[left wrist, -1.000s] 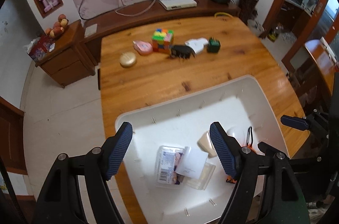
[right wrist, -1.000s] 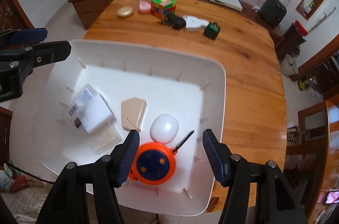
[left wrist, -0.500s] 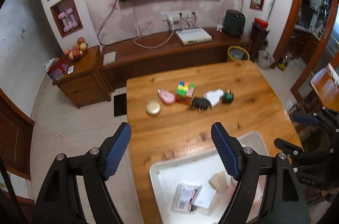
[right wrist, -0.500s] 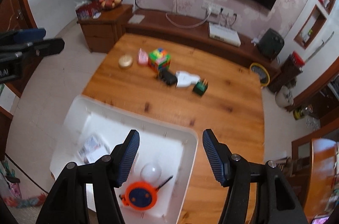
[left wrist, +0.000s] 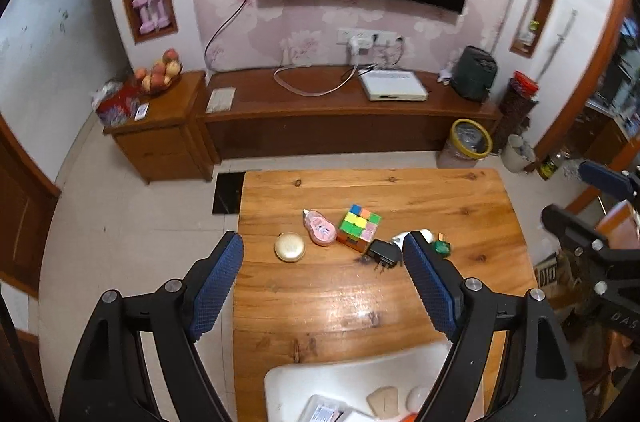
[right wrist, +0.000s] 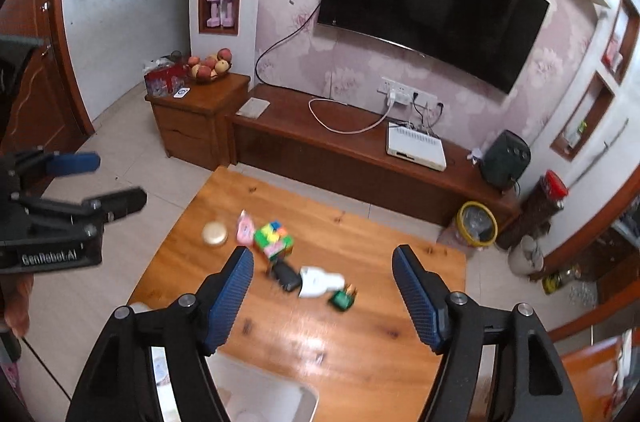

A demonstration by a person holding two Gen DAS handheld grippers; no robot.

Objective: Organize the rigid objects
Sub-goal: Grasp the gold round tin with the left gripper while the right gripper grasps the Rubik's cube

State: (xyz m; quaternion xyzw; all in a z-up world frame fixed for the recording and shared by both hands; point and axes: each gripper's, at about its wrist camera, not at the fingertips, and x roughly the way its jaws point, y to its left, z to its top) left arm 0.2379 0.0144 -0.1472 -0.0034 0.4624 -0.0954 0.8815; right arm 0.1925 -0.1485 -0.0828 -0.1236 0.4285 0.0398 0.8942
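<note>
Both grippers' fingers spread, empty: left gripper (left wrist: 322, 286), right gripper (right wrist: 322, 296). Beside the puzzle cube (left wrist: 359, 226) lie a gold tin (left wrist: 289, 246), charger (left wrist: 383, 251), perhaps tape (left wrist: 319, 227), on the wooden table (left wrist: 460, 198).

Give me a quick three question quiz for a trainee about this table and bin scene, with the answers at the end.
1. True or false: the left hand-held gripper is shut on the colour cube.
2. Which object on the wooden table lies leftmost in the left wrist view: A) round gold compact, B) black charger, C) small green object?
3. Fill in: the white bin sits at the table's ____ edge, nearest the cameras.

Key: 1 false, both the left and the right hand-held gripper are open and empty; 2 A; 3 near.
</note>
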